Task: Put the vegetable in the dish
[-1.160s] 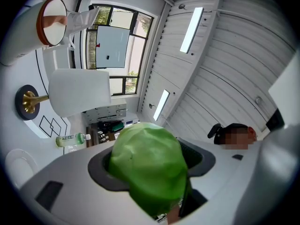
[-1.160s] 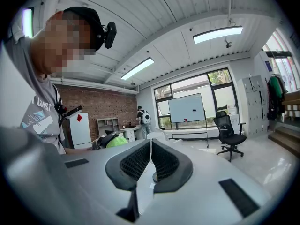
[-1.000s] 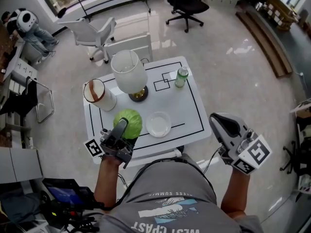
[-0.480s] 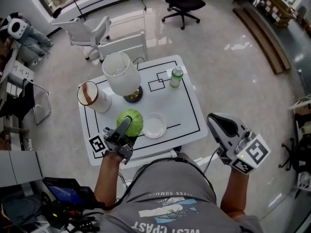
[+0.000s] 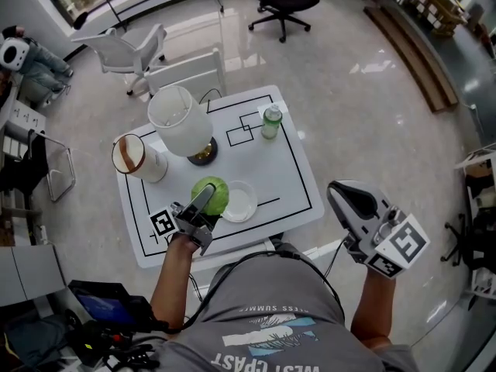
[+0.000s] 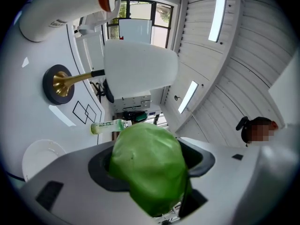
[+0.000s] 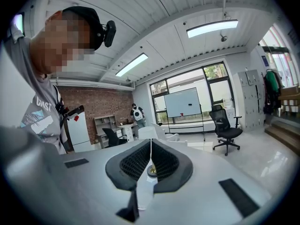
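Observation:
A round green cabbage [image 5: 212, 193] is held in my left gripper [image 5: 206, 198], whose jaws are shut on its sides. It hangs low over the white table [image 5: 294, 177], at the left rim of the shallow white dish [image 5: 242, 201]. In the left gripper view the cabbage [image 6: 150, 168] fills the space between the jaws and the dish [image 6: 40, 156] lies at the lower left. My right gripper [image 5: 343, 198] hovers off the table's right edge. In the right gripper view, that gripper [image 7: 150, 161] has its jaws shut with nothing between them.
On the table stand a white-shaded lamp [image 5: 179, 122] with a brass base, a white cylinder with a brown top [image 5: 136, 158] and a small green-capped bottle [image 5: 270, 122]. Chairs [image 5: 186, 68] stand behind the table. An office chair [image 7: 226, 125] shows far off.
My left gripper has sunk toward the table with the cabbage and now sits right beside the dish. The right gripper has stayed about where it was.

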The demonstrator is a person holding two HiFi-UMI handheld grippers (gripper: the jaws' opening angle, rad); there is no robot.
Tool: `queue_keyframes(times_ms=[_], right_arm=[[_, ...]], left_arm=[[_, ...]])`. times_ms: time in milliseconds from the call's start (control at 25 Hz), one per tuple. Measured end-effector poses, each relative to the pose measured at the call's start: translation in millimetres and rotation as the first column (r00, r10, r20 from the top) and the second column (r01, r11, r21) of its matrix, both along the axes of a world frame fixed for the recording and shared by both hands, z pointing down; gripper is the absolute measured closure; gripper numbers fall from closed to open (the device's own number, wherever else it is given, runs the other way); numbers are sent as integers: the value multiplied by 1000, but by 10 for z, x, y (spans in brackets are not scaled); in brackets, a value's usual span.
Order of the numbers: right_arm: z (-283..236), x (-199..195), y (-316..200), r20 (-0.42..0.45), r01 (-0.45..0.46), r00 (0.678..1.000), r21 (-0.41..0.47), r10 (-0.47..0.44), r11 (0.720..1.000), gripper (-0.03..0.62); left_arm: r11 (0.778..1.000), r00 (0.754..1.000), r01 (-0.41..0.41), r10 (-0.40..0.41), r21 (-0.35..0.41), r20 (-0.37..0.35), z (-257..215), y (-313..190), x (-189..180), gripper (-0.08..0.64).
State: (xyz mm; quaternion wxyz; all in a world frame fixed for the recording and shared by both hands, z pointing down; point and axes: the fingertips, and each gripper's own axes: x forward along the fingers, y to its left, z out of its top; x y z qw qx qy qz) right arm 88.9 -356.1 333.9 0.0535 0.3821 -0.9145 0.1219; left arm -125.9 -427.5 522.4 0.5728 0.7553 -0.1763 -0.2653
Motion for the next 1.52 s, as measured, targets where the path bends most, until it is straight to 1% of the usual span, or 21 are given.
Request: queue_keyframes(times_ms=[240,600,800,920,1000,1160,1320,1520], right_arm=[[72,71,-81,-8,-6,1000,-15,6,1000,583],[97,144,-134,-22,-14,1000,-36,13,999,583],[124,159,-215,-28,-13,1000,-47,12,999,583],[143,167,-264,-30,-11,1000,-54,10,998,583],[145,171,-297,-30,-10,1000,-59,8,998,583],[163,192,-341,-31,-10,999,-67,8,998,583],[183,244,-376,-32,-15,999,-77,12,997,583],[225,292,-410,-29,-16,999,-89,14,996,583]], left_arm=[[997,997,-29,34,-76,67,526,-75,124,255],[984,990,-63,83,-167,117,1040,-106,259,255],[973,979,-93,128,-211,160,1284,-120,334,255],[969,966,-120,163,-214,199,1412,-127,385,255],[965,960,-139,186,-221,207,1468,-125,431,255],[957,940,-180,236,-229,246,1631,-111,505,255],[948,896,-224,292,-227,334,1792,-74,554,255],[934,848,-266,345,-240,404,1959,-6,628,255]])
